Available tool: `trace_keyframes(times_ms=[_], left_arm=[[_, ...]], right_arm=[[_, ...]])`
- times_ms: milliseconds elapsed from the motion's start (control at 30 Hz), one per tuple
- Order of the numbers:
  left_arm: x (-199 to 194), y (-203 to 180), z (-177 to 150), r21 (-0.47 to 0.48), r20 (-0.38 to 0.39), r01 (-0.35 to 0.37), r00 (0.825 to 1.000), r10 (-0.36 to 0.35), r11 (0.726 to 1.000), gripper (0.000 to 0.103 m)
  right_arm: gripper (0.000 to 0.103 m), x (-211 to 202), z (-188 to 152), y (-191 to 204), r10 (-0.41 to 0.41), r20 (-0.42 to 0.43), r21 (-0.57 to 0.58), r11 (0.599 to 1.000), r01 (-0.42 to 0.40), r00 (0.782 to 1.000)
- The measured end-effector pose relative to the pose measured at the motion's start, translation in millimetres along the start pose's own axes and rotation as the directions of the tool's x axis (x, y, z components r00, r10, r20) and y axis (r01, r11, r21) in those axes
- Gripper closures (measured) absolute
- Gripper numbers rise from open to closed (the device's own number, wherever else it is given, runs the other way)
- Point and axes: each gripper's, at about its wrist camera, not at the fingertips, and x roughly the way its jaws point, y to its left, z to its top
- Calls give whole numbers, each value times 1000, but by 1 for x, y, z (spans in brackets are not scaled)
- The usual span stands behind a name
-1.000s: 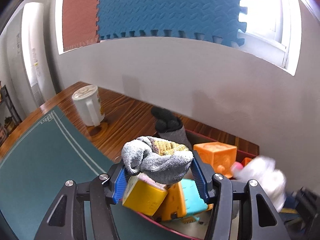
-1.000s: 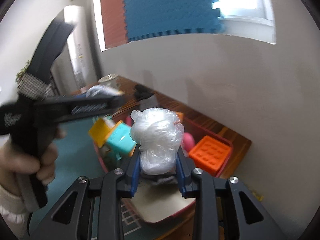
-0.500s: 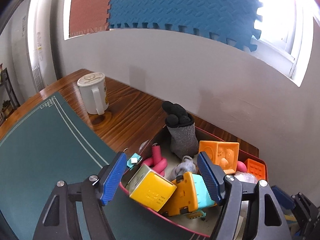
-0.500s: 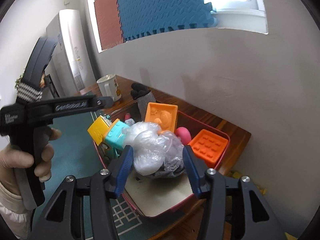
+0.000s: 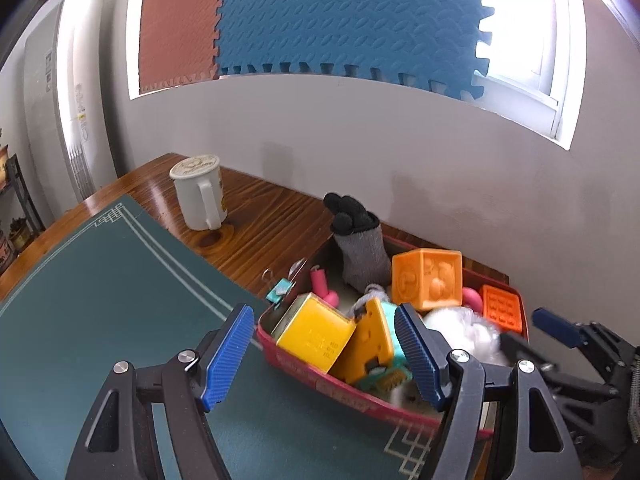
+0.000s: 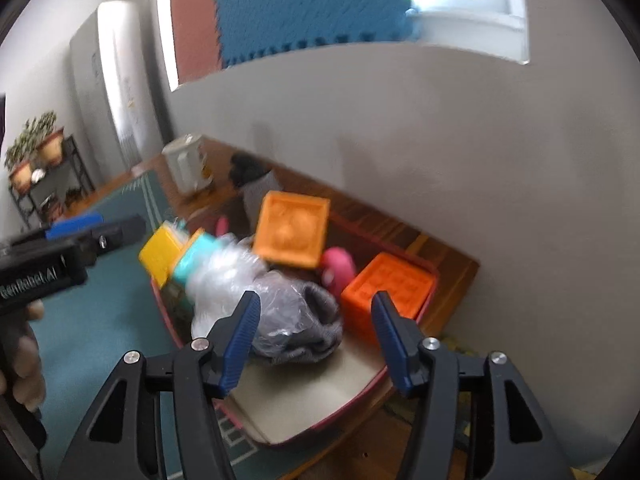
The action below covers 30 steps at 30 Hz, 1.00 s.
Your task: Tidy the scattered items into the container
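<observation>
A red tray (image 5: 320, 378) on the table holds a yellow box (image 5: 316, 332), an orange and teal block (image 5: 376, 348), an orange cube (image 5: 426, 280), an orange brick (image 5: 502, 308), a pink toy (image 5: 324, 286) and a grey sock with a black toe (image 5: 360, 240). A crumpled clear plastic bag (image 6: 232, 280) and a rolled grey sock (image 6: 312, 320) lie in the tray (image 6: 400, 372). My left gripper (image 5: 326, 354) is open and empty above the tray's near rim. My right gripper (image 6: 314, 342) is open and empty just above the bag and sock.
A white mug (image 5: 198, 192) stands on the wooden table at the back left. A teal binder clip (image 5: 280, 286) lies beside the tray's left corner. A green mat (image 5: 100, 300) covers the near table. A grey wall runs close behind the tray.
My left gripper opened and dropped the rolled grey sock into the tray. My right gripper opened and released the plastic bag into the tray. Both grippers drew back a little.
</observation>
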Motion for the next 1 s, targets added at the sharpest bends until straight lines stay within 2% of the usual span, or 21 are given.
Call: trace_keyframes(times_ms=[167, 267, 300, 400, 467, 600, 767, 833, 900, 1000], left_arm=[[-7, 15, -12, -36, -12, -47, 999, 47, 998, 29], [-12, 23, -21, -52, -23, -50, 999, 49, 997, 28], [-14, 25, -24, -56, -27, -51, 998, 50, 997, 26], [-24, 29, -32, -63, -21, -51, 999, 50, 997, 20], [-33, 30, -35, -66, -11, -45, 999, 45, 997, 20], [-50, 25, -39, -73, 1, -47, 999, 47, 996, 20], [-61, 15, -46, -65, -15, -13, 1000, 12, 998, 19], [-62, 9, -48, -58, -28, 2, 1000, -4, 998, 14], [-64, 3, -49, -45, -31, 2, 1000, -4, 999, 5], [-68, -8, -52, -18, -23, -9, 1000, 8, 1000, 4]], right_arm=[[41, -4, -14, 22, 2, -34, -101, 995, -5, 999], [41, -15, -15, 18, -3, -12, -69, 998, 2, 1000], [38, -21, -14, 15, 2, 1, -46, 999, -2, 1000], [21, -41, -13, 10, 48, 34, 14, 999, -49, 998], [21, -50, -15, 12, 81, 27, 19, 996, -82, 996], [18, -55, -23, 25, 115, -46, -2, 993, -115, 992], [18, -65, -32, 32, 86, -49, -24, 996, -87, 995], [18, -66, -34, 29, 72, -45, -17, 997, -73, 996], [18, -68, -36, 25, 58, -42, -8, 998, -58, 997], [18, -68, -37, 17, 40, -40, 10, 999, -40, 998]])
